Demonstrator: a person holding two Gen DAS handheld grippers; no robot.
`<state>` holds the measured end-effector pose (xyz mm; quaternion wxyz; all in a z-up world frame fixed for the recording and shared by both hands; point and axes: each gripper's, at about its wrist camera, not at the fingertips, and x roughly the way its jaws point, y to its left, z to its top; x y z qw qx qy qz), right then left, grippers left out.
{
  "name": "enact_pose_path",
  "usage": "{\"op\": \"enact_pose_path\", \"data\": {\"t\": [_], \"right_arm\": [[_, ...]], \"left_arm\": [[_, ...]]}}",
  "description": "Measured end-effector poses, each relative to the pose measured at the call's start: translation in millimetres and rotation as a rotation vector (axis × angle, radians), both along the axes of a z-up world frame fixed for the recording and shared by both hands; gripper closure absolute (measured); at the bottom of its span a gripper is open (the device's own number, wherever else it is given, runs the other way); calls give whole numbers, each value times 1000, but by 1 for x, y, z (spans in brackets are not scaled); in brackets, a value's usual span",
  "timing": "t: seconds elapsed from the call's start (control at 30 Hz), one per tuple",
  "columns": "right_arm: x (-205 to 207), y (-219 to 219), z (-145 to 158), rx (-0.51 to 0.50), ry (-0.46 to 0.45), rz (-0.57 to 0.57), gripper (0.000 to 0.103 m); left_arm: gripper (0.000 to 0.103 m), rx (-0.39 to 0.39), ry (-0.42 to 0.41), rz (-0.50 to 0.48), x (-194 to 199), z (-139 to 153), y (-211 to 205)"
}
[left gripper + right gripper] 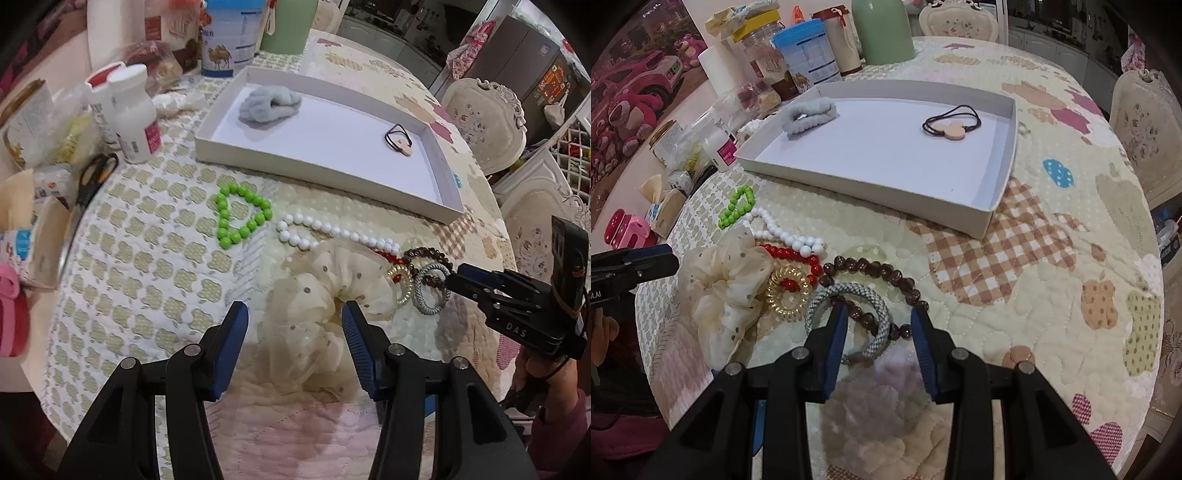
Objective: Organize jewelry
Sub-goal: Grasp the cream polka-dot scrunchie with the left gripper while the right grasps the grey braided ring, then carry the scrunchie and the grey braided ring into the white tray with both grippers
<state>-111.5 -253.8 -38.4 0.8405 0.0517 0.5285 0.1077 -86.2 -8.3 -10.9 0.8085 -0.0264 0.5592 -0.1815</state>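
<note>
Jewelry of glossy round beads [871,273] and a woven ring [882,317] lies between the wide right gripper [879,321].

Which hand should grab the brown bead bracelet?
Right. The right gripper is open with the brown bead bracelet between its fingers; the left gripper is over the cream chiffon scrunchie.

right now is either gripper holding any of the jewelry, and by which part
Nothing is held. The left gripper has open jaws around the cream scrunchie; the right gripper has open jaws around the grey braided ring and brown bead bracelet.
</note>
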Motion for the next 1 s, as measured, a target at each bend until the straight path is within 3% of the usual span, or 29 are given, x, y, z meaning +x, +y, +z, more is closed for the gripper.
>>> {"op": "enact_pose_path", "data": {"t": [0.67,0.73,0.8,0.83,1.0], "right_arm": [[13,9,-11,-3,20,56,67],[14,11,-15,-12,28,66,84],[14,10,-13,2,16,59,89],[14,10,-12,2,11,56,92],[9,9,4,40,-27,59,95]], "left_arm": [[59,33,94,-43,7,-39,-24],[59,27,97,-43,7,-43,-25],[73,2,102,-41,7,-45,-24],[85,-2,104,-37,7,-45,-24],[96,0,58,-34,5,-35,-22]]}}
